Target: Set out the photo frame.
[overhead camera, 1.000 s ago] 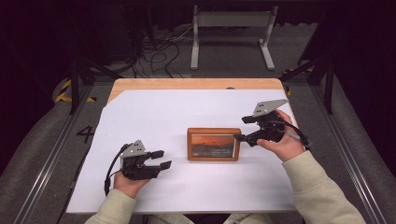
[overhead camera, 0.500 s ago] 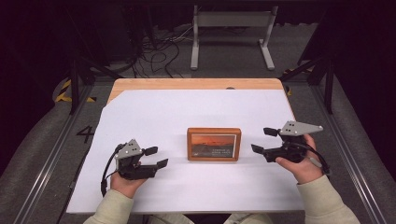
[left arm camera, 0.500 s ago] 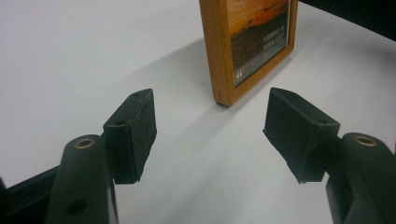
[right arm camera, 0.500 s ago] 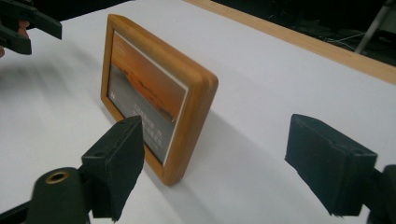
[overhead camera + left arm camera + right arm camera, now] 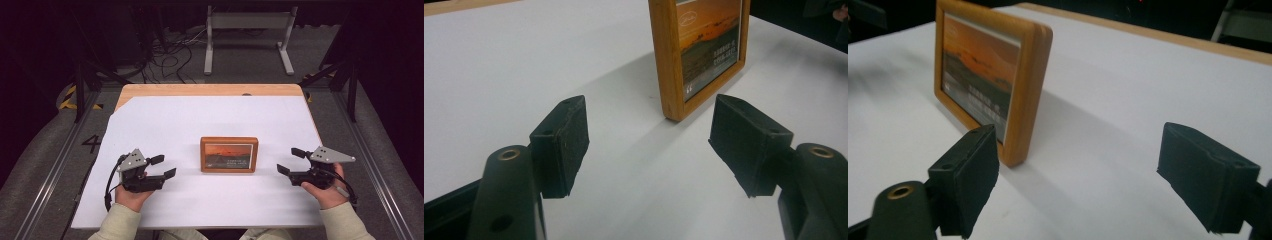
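Left tongs (image 5: 162,167), right tongs (image 5: 292,161) flank picture frame (image 5: 229,154)

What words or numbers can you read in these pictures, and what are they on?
"4": a big dark number on the grey floor, left of the table.
Picture in the wooden frame: a few lines of pale lettering low on the sunset photo, too small and blurred to read.
Same picture, left gripper view: a faint round mark near the top, unreadable.
No other text can be made out.
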A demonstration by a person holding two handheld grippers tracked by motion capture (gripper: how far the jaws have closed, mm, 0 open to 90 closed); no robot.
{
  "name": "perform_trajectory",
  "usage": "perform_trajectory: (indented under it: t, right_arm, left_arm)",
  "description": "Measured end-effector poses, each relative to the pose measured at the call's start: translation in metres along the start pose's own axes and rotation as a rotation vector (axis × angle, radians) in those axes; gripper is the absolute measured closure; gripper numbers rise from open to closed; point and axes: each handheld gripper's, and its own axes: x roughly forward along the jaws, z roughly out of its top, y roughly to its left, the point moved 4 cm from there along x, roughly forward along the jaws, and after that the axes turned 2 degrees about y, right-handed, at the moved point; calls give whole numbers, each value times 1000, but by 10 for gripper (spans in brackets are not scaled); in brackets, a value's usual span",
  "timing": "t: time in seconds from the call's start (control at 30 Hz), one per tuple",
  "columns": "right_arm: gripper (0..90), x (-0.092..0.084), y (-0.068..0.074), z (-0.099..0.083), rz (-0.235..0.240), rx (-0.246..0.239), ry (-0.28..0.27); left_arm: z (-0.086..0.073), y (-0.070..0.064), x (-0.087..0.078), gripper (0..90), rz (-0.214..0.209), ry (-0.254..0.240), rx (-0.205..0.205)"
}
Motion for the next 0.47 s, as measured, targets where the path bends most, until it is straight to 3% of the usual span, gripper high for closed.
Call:
perform_trajectory:
  t: [0.07, 0.47]
  right_arm:
    - [171, 4, -1, -6, -19, -10, 11]
    - [161, 14, -7, -17, -8, 20, 10]
  left_arm:
    - [0, 0, 0, 316, 2, -2, 3]
    - [-2, 2, 0, 309, 12, -3, -5]
